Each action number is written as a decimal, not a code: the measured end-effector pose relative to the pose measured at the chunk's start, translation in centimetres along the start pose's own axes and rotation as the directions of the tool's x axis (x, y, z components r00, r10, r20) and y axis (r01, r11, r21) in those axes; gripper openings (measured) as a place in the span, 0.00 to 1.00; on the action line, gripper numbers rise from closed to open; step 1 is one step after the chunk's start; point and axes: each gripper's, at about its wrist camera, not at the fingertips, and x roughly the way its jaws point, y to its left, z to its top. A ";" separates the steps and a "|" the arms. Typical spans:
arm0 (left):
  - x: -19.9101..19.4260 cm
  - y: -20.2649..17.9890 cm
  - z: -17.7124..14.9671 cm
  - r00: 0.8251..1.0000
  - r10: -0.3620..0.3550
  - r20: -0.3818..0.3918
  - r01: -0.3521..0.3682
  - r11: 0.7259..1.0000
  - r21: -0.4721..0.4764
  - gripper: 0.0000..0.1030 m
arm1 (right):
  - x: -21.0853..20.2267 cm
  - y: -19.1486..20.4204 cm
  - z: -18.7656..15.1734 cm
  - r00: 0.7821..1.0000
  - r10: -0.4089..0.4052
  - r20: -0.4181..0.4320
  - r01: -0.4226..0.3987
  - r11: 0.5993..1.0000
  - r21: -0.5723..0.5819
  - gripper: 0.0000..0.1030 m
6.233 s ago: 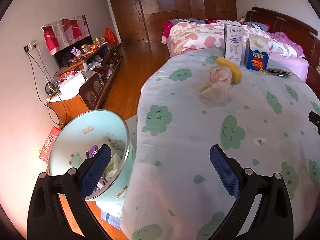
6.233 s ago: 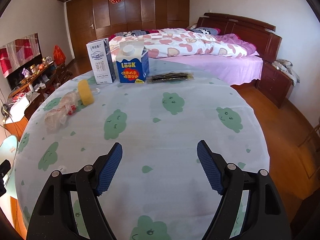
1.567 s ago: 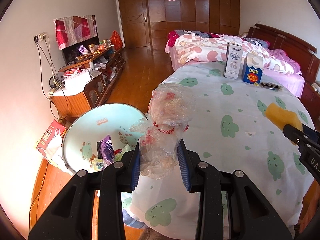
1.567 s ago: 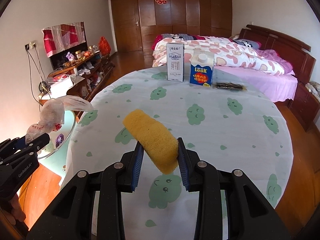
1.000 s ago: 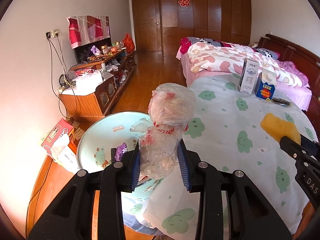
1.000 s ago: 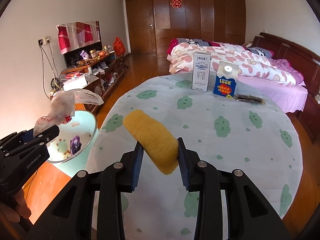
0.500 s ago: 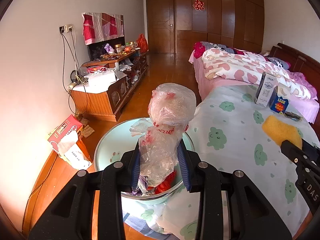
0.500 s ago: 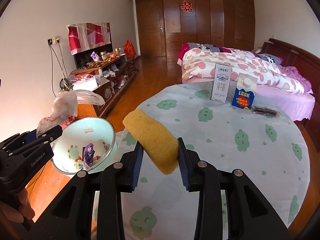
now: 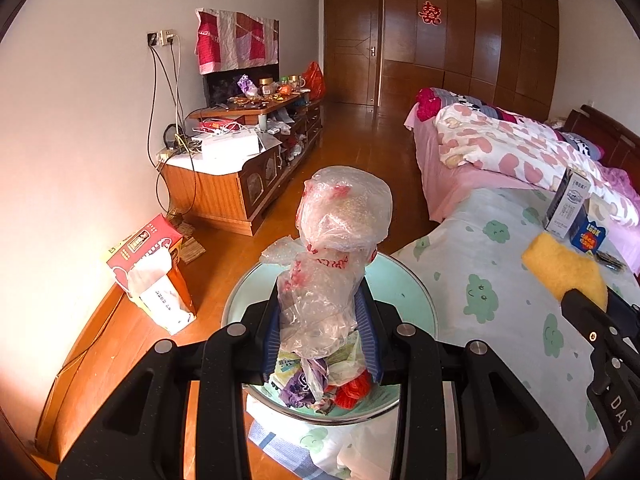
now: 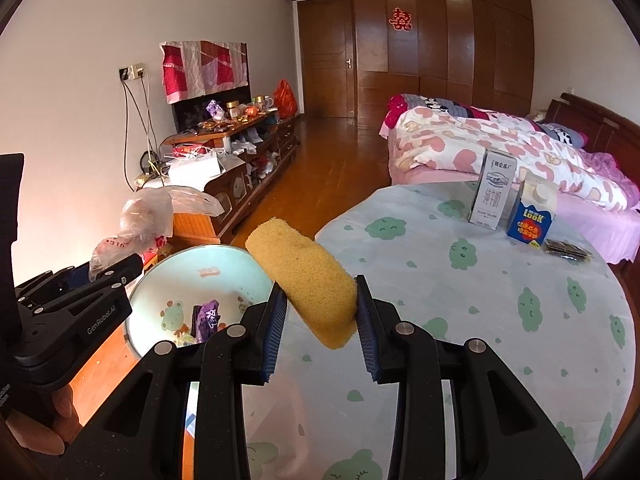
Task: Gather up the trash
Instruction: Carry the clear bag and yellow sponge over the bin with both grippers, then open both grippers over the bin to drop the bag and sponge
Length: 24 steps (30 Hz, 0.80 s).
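Hovering over the pale-green trash bin (image 9: 404,284) beside the table's left edge, the left gripper (image 9: 326,328) pinches a crumpled plastic bag (image 9: 332,256); the right gripper (image 10: 320,316) clamps a yellow sponge (image 10: 304,280) above the table's edge (image 10: 320,240). Released early, the sponge could miss the bin, and the light bag might drift or cling.

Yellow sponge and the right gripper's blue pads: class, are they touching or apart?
Touching. In the right wrist view the right gripper has both blue pads pressed against the sides of the yellow sponge, holding it in the air.
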 end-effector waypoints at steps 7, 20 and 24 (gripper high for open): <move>1.3 2.0 0.3 0.999 0.031 -0.016 -0.032 0.999 -0.034 0.33 | 1.6 2.0 0.8 1.000 0.011 0.001 -0.011 1.000 -0.017 0.33; 4.6 2.6 -1.0 0.994 0.040 -0.098 -0.044 0.999 -0.033 0.33 | 5.7 4.5 1.1 0.997 0.029 -0.078 -0.029 1.000 -0.008 0.33; 5.5 2.7 -1.3 0.992 0.046 -0.120 -0.050 0.998 -0.035 0.33 | 7.1 4.7 0.5 0.993 0.031 -0.112 -0.031 1.000 0.000 0.33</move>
